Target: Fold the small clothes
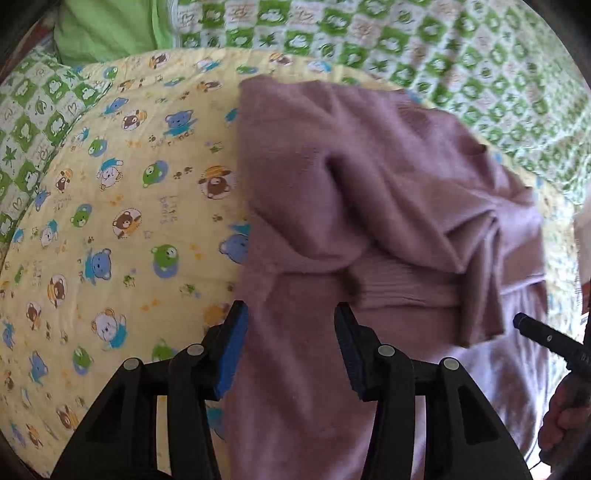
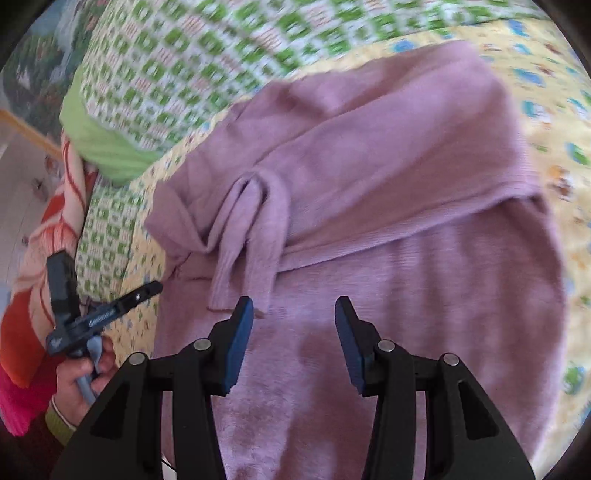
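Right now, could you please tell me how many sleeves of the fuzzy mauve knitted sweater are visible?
1: a sleeve lies folded across the fuzzy mauve knitted sweater, cuff nearest the open right gripper. The other sleeve may be hidden under the folds.

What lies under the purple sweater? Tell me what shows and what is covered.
The purple sweater lies on a yellow bear-print mat, which sits on a green checked quilt. Whatever is directly beneath its folded layers is hidden.

Home bedroom, bear-print yellow quilt [image 1: 110, 221], green checked bedspread [image 1: 443, 55], green pillow [image 1: 103, 33]
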{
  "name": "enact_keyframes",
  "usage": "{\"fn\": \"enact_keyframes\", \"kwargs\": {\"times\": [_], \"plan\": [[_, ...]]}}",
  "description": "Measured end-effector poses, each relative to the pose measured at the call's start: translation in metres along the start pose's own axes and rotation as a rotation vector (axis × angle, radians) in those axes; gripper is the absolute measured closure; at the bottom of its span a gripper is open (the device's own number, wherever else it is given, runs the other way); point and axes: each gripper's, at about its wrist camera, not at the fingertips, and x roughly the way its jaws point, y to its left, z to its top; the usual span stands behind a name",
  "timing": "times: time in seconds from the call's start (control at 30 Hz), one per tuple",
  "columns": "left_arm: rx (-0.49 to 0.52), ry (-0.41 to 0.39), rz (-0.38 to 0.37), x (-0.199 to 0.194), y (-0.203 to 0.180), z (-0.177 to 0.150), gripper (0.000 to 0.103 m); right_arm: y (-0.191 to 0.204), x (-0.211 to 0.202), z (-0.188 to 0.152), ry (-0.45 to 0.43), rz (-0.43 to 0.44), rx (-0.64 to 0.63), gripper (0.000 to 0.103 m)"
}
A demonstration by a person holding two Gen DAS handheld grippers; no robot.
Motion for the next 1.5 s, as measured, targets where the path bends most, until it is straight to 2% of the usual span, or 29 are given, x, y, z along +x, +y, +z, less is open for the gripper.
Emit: {"fn": "enact_keyframes", "kwargs": {"times": [0.1,0.17,0.2,0.23,0.27,0.37,0.5,0.6,0.7,0.8,0.83,0.9,1.0,1.07,1.13,1.23,1.33,1.4,1.43,1.47,1.5], "plan": [[0.035,-0.012,0.06,0.016,-0.006,0.011,0.054,0.015,0.044,0.008,0.059,-0.029,-0.015,0.056],[0.06,-0.02,0.101,0.028,-0.017,0.021,0.054,0.018,0.064,0.012,0.092,0.013,0.011,0.057],[0.07,-0.02,0.115,0.032,-0.019,0.023,0.054,0.019,0.069,0.014,0.105,0.031,0.008,0.062],[0.081,-0.02,0.13,0.037,-0.022,0.025,0.054,0.022,0.071,0.015,0.115,0.042,-0.009,0.089],[0.092,-0.023,0.152,0.04,-0.025,0.027,0.053,0.026,0.069,0.017,0.124,0.045,-0.033,0.093],[0.085,-0.031,0.167,0.046,-0.03,0.03,0.053,0.035,0.023,0.038,0.061,0.099,-0.078,0.093],[0.112,-0.047,0.098,0.039,-0.029,0.02,0.054,0.036,-0.09,0.097,-0.152,0.185,-0.117,0.094],[0.136,-0.033,0.069,0.043,-0.033,0.017,0.054,0.022,-0.131,0.128,-0.211,0.222,-0.096,0.094],[0.142,-0.041,0.063,0.045,-0.032,0.017,0.054,0.007,-0.14,0.141,-0.239,0.156,-0.078,0.094],[0.104,-0.029,0.094,0.058,-0.031,0.024,0.051,-0.022,-0.131,0.147,-0.216,0.188,0.05,0.094],[0.081,-0.027,0.116,0.061,-0.031,0.028,0.052,-0.035,-0.12,0.147,-0.191,0.164,0.096,0.094],[0.041,-0.033,0.129,0.062,-0.03,0.034,0.052,-0.063,-0.1,0.143,-0.153,0.085,0.202,0.092],[0.0,-0.045,0.152,0.064,-0.032,0.048,0.052,-0.104,-0.064,0.128,-0.064,-0.112,0.315,0.089],[0.011,-0.048,0.129,0.062,-0.033,0.049,0.052,-0.119,-0.056,0.113,-0.054,-0.143,0.32,0.089],[0.046,-0.053,0.138,0.061,-0.037,0.048,0.052,-0.118,-0.056,0.103,-0.063,-0.155,0.271,0.086],[0.088,-0.048,0.161,0.061,-0.054,0.044,0.052,-0.099,-0.062,0.091,-0.09,-0.163,0.111,0.084],[0.063,-0.045,0.153,0.063,-0.052,0.044,0.052,-0.074,-0.066,0.083,-0.095,-0.203,-0.109,0.083],[0.041,-0.051,0.144,0.063,-0.048,0.047,0.052,-0.066,-0.068,0.081,-0.102,-0.226,-0.199,0.082],[0.04,-0.053,0.138,0.063,-0.043,0.047,0.052,-0.063,-0.068,0.08,-0.102,-0.22,-0.239,0.078],[0.054,-0.056,0.139,0.064,-0.043,0.05,0.052,-0.061,-0.067,0.079,-0.093,-0.211,-0.268,0.066],[0.068,-0.057,0.147,0.066,-0.042,0.051,0.052,-0.063,-0.066,0.078,-0.083,-0.217,-0.288,0.058]]}}
